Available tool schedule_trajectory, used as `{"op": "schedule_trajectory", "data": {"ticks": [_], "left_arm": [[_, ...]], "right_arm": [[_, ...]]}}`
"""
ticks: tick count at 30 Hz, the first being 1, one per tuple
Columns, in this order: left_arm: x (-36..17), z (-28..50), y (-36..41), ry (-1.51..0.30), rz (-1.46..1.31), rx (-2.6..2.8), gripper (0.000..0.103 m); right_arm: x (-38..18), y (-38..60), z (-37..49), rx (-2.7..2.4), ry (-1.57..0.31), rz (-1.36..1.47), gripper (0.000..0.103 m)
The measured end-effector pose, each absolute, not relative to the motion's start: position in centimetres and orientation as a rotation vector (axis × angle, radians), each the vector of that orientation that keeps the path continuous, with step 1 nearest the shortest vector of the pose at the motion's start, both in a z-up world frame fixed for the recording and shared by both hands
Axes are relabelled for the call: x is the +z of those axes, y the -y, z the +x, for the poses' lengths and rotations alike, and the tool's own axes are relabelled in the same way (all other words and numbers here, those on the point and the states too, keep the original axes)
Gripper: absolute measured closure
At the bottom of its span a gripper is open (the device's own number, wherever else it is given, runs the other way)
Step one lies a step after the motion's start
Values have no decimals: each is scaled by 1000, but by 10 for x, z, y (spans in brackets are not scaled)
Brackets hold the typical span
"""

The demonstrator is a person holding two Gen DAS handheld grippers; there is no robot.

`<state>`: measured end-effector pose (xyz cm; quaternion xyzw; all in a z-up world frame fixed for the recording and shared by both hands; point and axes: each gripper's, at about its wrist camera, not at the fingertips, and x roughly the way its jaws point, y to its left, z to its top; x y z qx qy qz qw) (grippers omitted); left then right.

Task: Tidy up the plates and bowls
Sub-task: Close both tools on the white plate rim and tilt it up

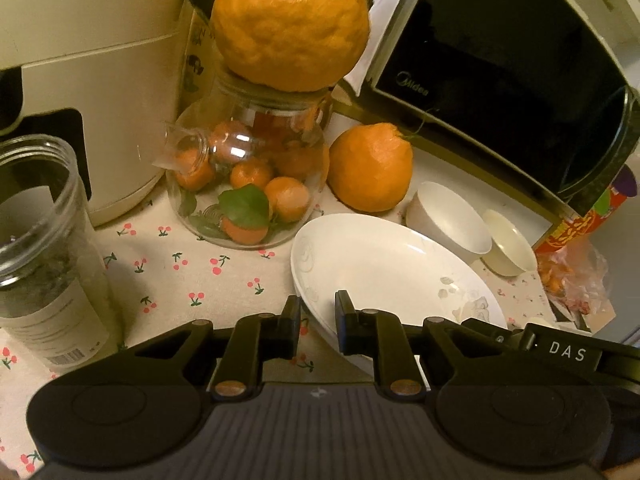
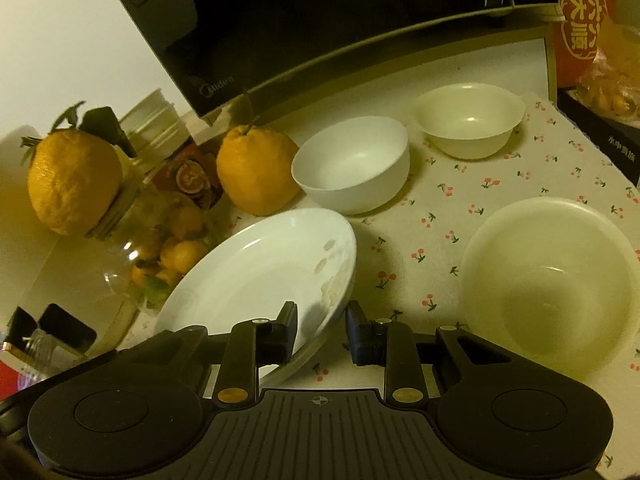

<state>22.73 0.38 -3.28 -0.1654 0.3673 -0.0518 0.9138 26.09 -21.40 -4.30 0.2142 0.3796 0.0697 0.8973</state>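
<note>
My left gripper [image 1: 318, 322] and right gripper [image 2: 322, 330] each straddle the white plate [image 2: 260, 268] rim with narrow jaws; whether they pinch it, I cannot tell. Two bowls [image 2: 354, 164] sit at one o'clock.

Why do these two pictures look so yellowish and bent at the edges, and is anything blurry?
Left wrist view: warm dim light, sharp; the microwave bows from fisheye curvature, and glare spots sit on the glass jar. Right wrist view: yellower and softer, the jar smeared near the edge, and the plate casts a dark shadow on the tablecloth.
</note>
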Motion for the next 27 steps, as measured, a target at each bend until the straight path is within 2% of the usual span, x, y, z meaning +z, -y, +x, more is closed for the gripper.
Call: {"op": "schedule_trajectory", "data": {"ticks": [15,27], "left_arm": [[-6,188,-8,-697,-330,-179,87],[-7,153,-7,-715,-334,-218,87]], "right_arm": [[-16,224,219,159,-760,443,77],[-13,230,182,152,-792,420,77]]}}
